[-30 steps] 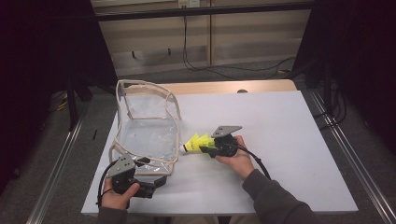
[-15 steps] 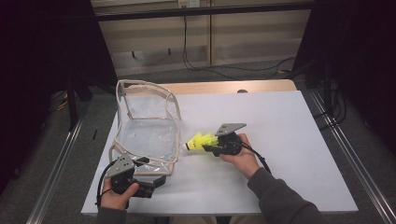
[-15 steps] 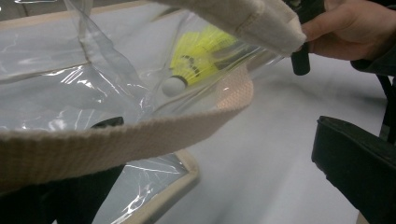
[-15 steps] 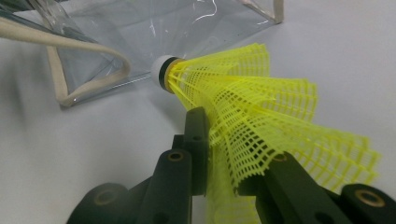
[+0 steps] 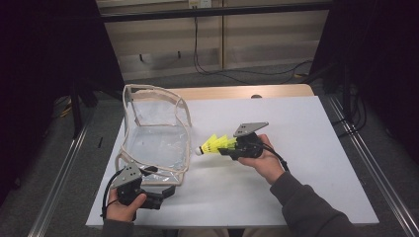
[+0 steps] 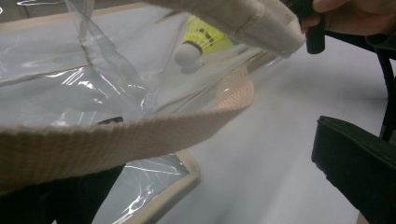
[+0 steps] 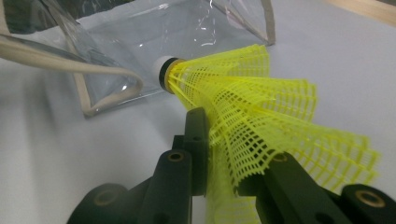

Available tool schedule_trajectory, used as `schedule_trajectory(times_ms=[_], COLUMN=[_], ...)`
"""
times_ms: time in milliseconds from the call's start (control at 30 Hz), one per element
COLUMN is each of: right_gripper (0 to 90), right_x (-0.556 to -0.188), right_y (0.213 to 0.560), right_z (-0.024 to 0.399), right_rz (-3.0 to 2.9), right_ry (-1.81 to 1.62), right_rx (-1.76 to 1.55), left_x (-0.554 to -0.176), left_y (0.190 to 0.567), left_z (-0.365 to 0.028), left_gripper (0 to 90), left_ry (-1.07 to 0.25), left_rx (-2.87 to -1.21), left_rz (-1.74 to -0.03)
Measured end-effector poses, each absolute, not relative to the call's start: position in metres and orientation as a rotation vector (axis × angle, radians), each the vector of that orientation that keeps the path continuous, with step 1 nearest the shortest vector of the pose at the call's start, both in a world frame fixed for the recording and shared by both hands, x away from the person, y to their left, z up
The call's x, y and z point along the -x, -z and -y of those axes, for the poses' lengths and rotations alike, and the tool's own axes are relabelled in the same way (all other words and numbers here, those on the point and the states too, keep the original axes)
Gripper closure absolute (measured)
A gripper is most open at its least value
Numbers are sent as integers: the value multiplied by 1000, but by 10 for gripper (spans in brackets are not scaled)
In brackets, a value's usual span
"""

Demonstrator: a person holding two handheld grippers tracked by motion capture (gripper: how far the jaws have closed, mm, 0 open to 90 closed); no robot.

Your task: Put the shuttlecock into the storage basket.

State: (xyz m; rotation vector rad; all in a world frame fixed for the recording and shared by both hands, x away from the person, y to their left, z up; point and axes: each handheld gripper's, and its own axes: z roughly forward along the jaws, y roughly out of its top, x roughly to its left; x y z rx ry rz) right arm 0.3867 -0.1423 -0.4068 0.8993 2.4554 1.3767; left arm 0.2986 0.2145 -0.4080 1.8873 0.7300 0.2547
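My right tongs (image 5: 225, 148) have come up off the desk (image 5: 316, 148) over the last second and drifted a little toward the clear bag (image 5: 155, 133), carrying the yellow shuttlecock (image 5: 213, 144) with them. A second ago it hung low, just above the white top; now it rides higher in the air, its white cork nose (image 7: 164, 65) aimed at the bag's near side. The right jaws are clamped on the mesh skirt (image 7: 261, 112), squeezing it between the pads, nearly as closed as they go. My left tongs (image 5: 165, 191) have not moved: they sit at the bag's near corner, and in the left gripper view the beige webbing strap (image 6: 121, 135) runs across between the jaws. Whether the pads actually pinch that strap I cannot tell; one jaw stands clear at the right of that view.

I read this as the carry toward the bag. The shuttlecock is lifted and pointed the right way, just beside the bag, not yet inside it. What remains is getting it over the beige rim and in through the opening.

The desk is a plain white board over a wooden top (image 5: 237, 92), bare apart from the bag. Behind it stands a pale panelled wall (image 5: 257, 39) with dark cables (image 5: 207, 54) hanging down; dark drapes close both sides, and metal rails (image 5: 375, 168) run along the grey floor.
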Motion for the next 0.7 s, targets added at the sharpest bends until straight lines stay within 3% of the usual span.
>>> schedule_trajectory(times_ms=[700], right_gripper=[799], right_x=[-394], right_y=[350], right_z=[151], right_rz=[-2454], right_ry=[-1375], right_rx=[-856], left_x=[-299], left_y=[408], left_z=[-216], left_gripper=[34], left_ry=[-254], left_rx=[-1882], left_rz=[-735])
